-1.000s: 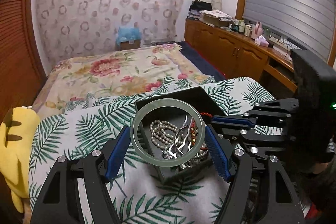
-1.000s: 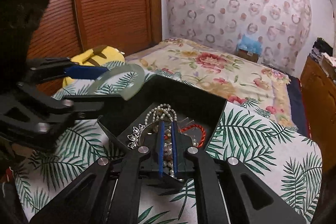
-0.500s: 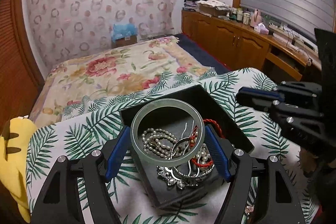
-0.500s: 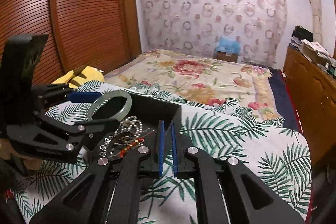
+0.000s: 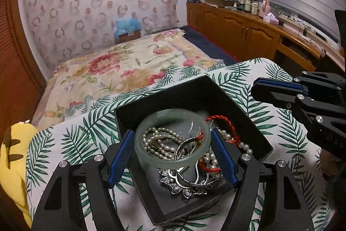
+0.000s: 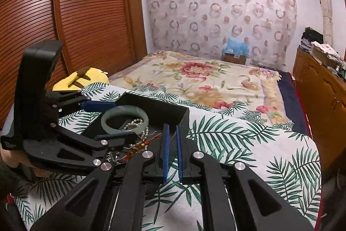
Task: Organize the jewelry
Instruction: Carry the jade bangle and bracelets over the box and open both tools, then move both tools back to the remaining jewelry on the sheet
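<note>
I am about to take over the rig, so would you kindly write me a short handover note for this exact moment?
Left gripper: jaws closed on the pale green bangle, held over the black box.
Right gripper: jaws shut, empty, off to the box's right side over the leaf-print cloth.
In the box: pearl strand, red cord bracelet, silver hairpiece, tangled.
Done: bangle gripped.
Left: place the bangle, sort the rest.

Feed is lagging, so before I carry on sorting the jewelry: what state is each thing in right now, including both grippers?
Left gripper: shut on the jade bangle.
Jade bangle: held level above the black box.
Black box: open, no lid on it, resting on the leaf-print cloth.
Pearl strands: tangled in the box.
Red cord: looped in the tangle.
Silver ornament: lying in the box.
Right gripper: shut, holding nothing.
</note>
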`<state>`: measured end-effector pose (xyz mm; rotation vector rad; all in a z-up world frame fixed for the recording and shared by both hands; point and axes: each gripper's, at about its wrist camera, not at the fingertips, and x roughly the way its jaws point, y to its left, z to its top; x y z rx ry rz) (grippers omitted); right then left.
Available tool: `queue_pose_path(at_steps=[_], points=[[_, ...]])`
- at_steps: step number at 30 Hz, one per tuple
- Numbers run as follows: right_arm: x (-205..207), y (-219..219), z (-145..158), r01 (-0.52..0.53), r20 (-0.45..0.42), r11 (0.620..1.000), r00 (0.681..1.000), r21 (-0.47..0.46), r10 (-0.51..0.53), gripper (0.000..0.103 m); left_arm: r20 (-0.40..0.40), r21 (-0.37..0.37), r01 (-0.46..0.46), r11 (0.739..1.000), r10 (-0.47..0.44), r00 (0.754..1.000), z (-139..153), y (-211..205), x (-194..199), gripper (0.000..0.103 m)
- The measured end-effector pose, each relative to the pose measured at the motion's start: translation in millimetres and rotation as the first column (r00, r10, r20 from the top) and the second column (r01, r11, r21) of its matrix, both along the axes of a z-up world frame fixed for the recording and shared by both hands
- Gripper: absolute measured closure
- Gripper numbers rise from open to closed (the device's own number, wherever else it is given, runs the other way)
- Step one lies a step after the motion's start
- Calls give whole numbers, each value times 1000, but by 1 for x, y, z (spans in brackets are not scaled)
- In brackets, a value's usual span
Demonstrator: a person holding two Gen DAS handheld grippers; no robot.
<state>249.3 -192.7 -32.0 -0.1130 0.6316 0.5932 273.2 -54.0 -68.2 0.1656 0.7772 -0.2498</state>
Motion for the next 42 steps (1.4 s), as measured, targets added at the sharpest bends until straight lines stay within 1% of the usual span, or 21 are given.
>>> queue_pose_path(at_steps=[6,11,13,18,20,21,23,25,27,29,33,37,39,40,41,42], points=[[-2,1,2,1,3,1000,1000,-1,-1,95,13,-14,-9,1000,9,1000,7,2,-2,33],[-11,6,14,-3,24,1000,1000,-15,4,95,30,-45,-20,999,22,999,15,10,-16,33],[-15,7,20,-8,34,1000,999,-20,8,95,41,-63,-27,998,30,999,20,17,-25,26],[-36,5,34,-22,43,999,999,-26,23,95,60,-100,-47,994,53,997,26,36,-51,25],[-46,3,34,-22,38,999,999,-34,23,95,63,-109,-56,992,64,996,27,42,-60,22],[-52,3,33,-20,33,999,999,-36,21,95,64,-112,-62,992,69,996,27,46,-65,19],[-62,2,29,-18,19,999,1000,-42,19,95,63,-116,-73,990,81,995,25,53,-75,17],[-73,1,20,-10,0,999,1000,-54,10,95,58,-122,-87,989,94,994,22,60,-85,12],[-81,-1,13,-4,-19,998,1000,-61,3,95,55,-129,-96,987,104,993,19,64,-93,11],[-89,-3,3,4,-46,998,999,-68,-8,95,52,-128,-107,986,114,992,15,70,-102,10],[-102,-4,-14,12,-90,996,996,-91,-21,94,78,-123,-125,984,135,988,11,83,-124,10],[-116,-1,-28,3,-125,994,992,-109,-17,94,63,-147,-141,979,151,986,7,100,-140,10],[-124,3,-33,-6,-137,993,991,-114,-10,93,56,-142,-157,977,167,984,4,107,-148,10],[-126,4,-34,-9,-139,993,990,-116,-8,91,49,-138,-168,976,176,983,2,113,-153,10],[-130,6,-36,-13,-141,993,990,-119,-4,86,45,-136,-174,975,182,982,0,116,-156,10],[-132,6,-37,-16,-143,993,990,-119,-1,84,40,-136,-180,974,187,982,-1,120,-159,10]])
